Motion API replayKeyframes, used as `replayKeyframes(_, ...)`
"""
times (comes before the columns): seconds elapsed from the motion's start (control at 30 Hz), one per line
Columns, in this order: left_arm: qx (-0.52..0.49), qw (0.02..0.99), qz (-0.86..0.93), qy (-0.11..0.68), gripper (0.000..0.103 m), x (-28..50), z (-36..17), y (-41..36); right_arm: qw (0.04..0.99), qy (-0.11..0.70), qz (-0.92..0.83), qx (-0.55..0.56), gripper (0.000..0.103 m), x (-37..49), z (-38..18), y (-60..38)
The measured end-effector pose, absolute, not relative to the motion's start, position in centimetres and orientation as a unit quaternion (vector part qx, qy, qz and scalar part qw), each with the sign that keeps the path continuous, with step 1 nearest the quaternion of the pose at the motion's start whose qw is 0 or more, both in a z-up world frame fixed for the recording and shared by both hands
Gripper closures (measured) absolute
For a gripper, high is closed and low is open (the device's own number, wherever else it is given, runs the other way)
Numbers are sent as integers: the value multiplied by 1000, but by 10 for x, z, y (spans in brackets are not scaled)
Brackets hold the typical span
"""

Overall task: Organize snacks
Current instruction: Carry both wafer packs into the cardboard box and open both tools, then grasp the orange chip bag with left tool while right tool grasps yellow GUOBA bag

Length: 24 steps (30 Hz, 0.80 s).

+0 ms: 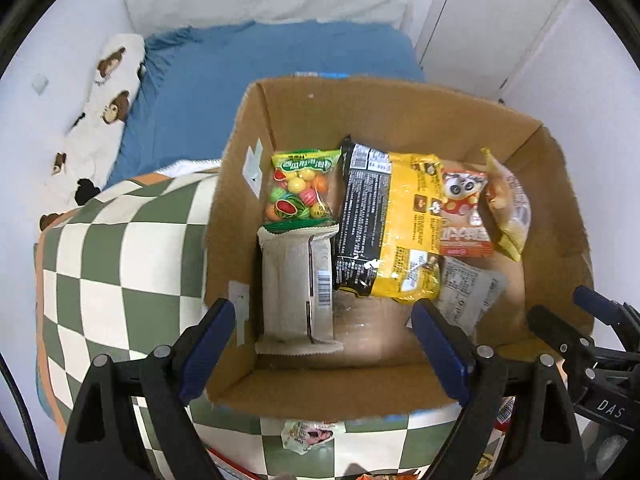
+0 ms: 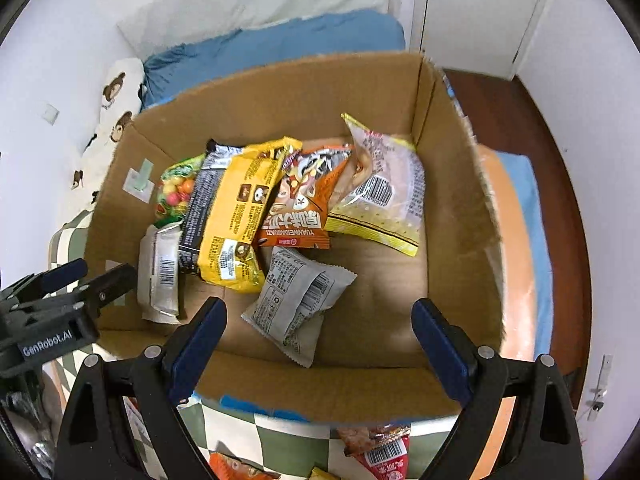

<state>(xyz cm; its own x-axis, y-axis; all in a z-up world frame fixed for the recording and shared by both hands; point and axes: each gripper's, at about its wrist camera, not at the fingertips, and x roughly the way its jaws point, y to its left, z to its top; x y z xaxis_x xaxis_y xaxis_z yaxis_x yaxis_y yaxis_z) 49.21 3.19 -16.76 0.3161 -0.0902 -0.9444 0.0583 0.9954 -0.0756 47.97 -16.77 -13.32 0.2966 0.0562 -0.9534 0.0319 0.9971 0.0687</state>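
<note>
white walls and a white door [image 1: 472, 28] at 1 o'clock enclose a bed with a blue sheet [image 1: 256, 76]. on its checkered blanket [image 1: 120, 264] sits the cardboard box [image 1: 400, 112], snack packets [image 2: 232, 216] inside toward 10 o'clock. left gripper [image 1: 324, 344] and right gripper [image 2: 320, 340] hover with jaws spread, empty.

Ahead of the right gripper's [image 2: 320, 344] spread jaws, bare box floor [image 2: 392, 280] lies right of the grey packet [image 2: 296, 304]. The cardboard wall [image 2: 486, 200] bounds it rightward; the yellow bag [image 2: 236, 216] crowds the left.
</note>
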Motion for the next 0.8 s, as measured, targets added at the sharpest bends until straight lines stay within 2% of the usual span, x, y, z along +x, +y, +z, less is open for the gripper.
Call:
replayKeyframes(0.47,6,876,-39,480,13,417,-102,24,865,501,8,17,7,400,-65,-161)
replayKeyframes(0.8,0,876,-44,480,13,365,-94,25,872,485,22,63,7,338,-41,-169)
